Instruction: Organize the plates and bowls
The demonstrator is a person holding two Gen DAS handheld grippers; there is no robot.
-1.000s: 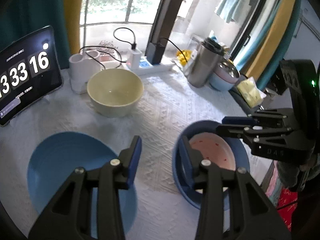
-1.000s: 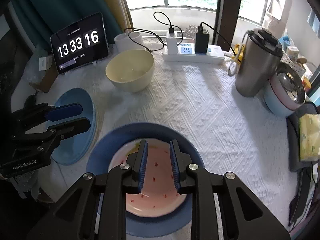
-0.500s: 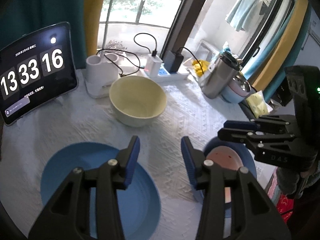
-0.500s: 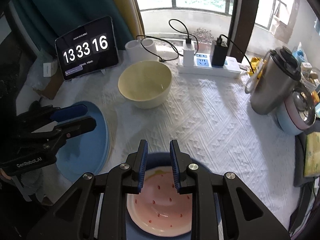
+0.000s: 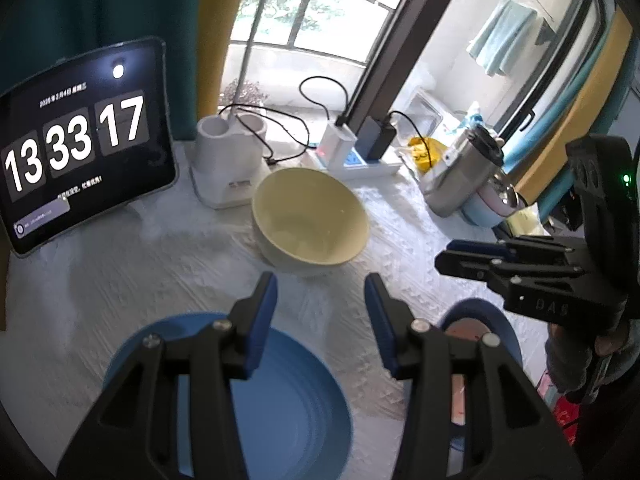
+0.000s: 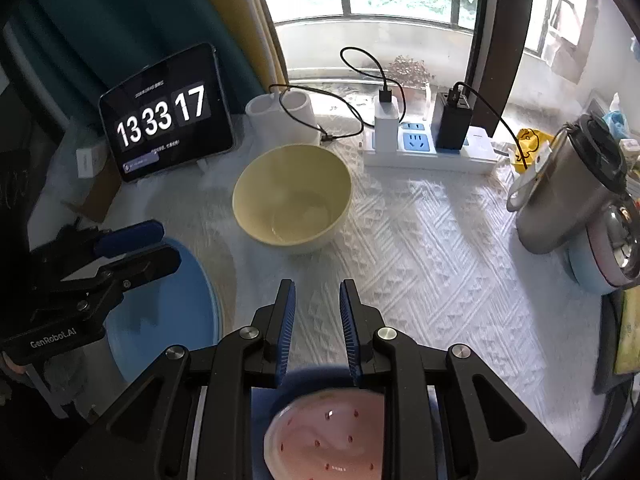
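Your left gripper (image 5: 320, 304): fingers spread, nothing between, over blue plate (image 5: 288, 408). Your right gripper (image 6: 317, 304): fingers narrowly apart, nothing between, above pink dotted plate (image 6: 332, 436) stacked in blue bowl (image 5: 504, 328). Farther on white cloth (image 6: 432, 248): cream bowl (image 6: 292, 196), upright. Behind: clock tablet (image 6: 168, 114), power strip (image 6: 424, 152).
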